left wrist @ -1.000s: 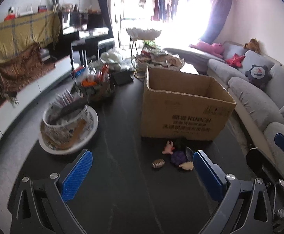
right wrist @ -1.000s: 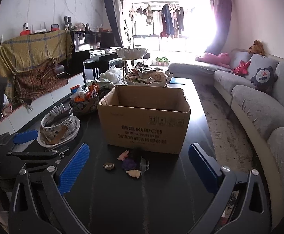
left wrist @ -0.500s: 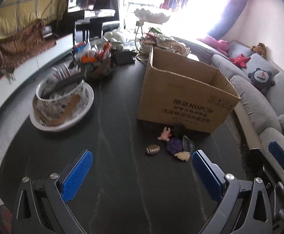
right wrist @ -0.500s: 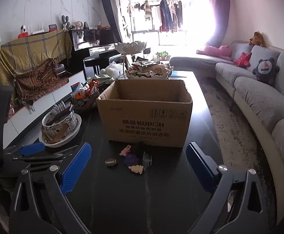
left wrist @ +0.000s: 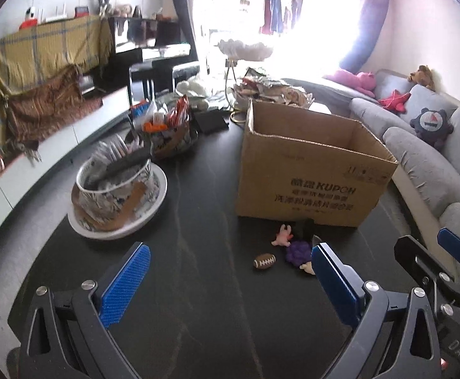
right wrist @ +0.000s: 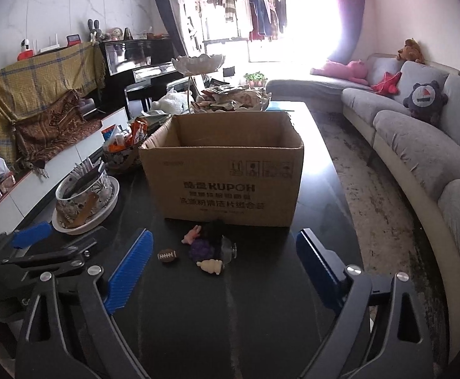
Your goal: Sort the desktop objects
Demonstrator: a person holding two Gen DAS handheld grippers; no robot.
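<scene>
Our right gripper [right wrist: 223, 267] has sunk toward the table, jaws closing on nothing, left gripper [left wrist: 230, 279] agape, the empty cardboard box [right wrist: 226, 186] behind the small toys [right wrist: 203, 248] (best taken singly), football [right wrist: 167, 255] nearest.

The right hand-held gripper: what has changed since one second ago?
The right hand-held gripper came lower and nearer the small toys; its jaws are closing, with nothing between them. Nothing was grasped or released. The toys, the cardboard box and the left hand-held gripper, open, stayed unchanged.
</scene>
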